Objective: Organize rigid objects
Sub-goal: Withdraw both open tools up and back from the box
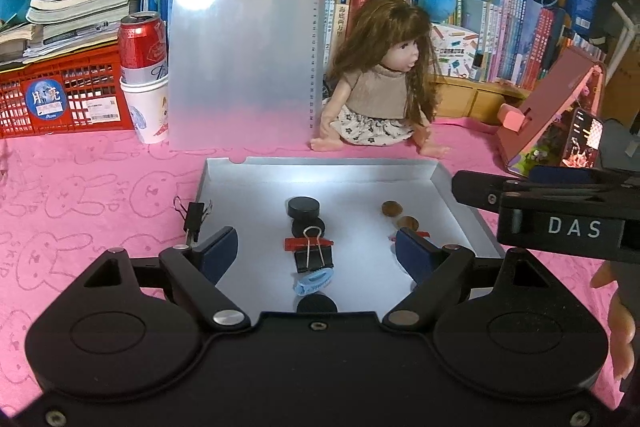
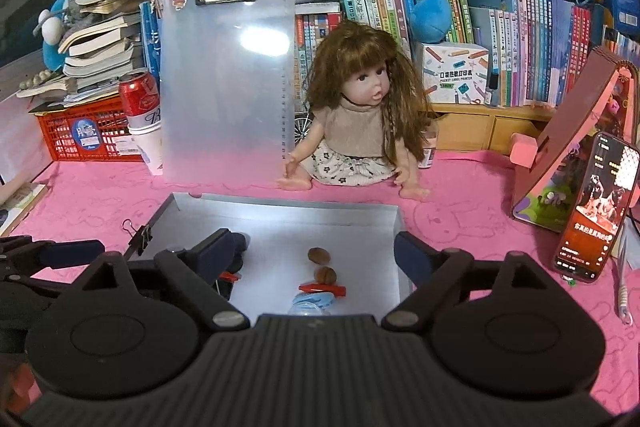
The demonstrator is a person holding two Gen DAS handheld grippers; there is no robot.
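Note:
A shallow grey tray (image 1: 320, 167) lies on the pink cloth. In it are black round pucks (image 1: 304, 207), a black binder clip (image 1: 314, 257) on a red clothespin (image 1: 292, 243), a blue hair claw (image 1: 314, 281), two walnuts (image 1: 391, 208) and another red clothespin (image 2: 324, 289). A second black binder clip (image 1: 194, 217) is clipped on the tray's left rim. My left gripper (image 1: 316, 251) is open and empty above the tray's near half. My right gripper (image 2: 316, 259) is open and empty over the tray, above the walnuts (image 2: 319, 254) and a blue hair claw (image 2: 314, 303).
A doll (image 1: 380, 87) sits behind the tray. A translucent clipboard (image 1: 244, 43) leans beside a red can (image 1: 142, 47) in a paper cup and a red crate (image 1: 60, 99). A pink stand (image 2: 576, 147) and a phone (image 2: 592, 207) are at right. Books and plush toys line the back.

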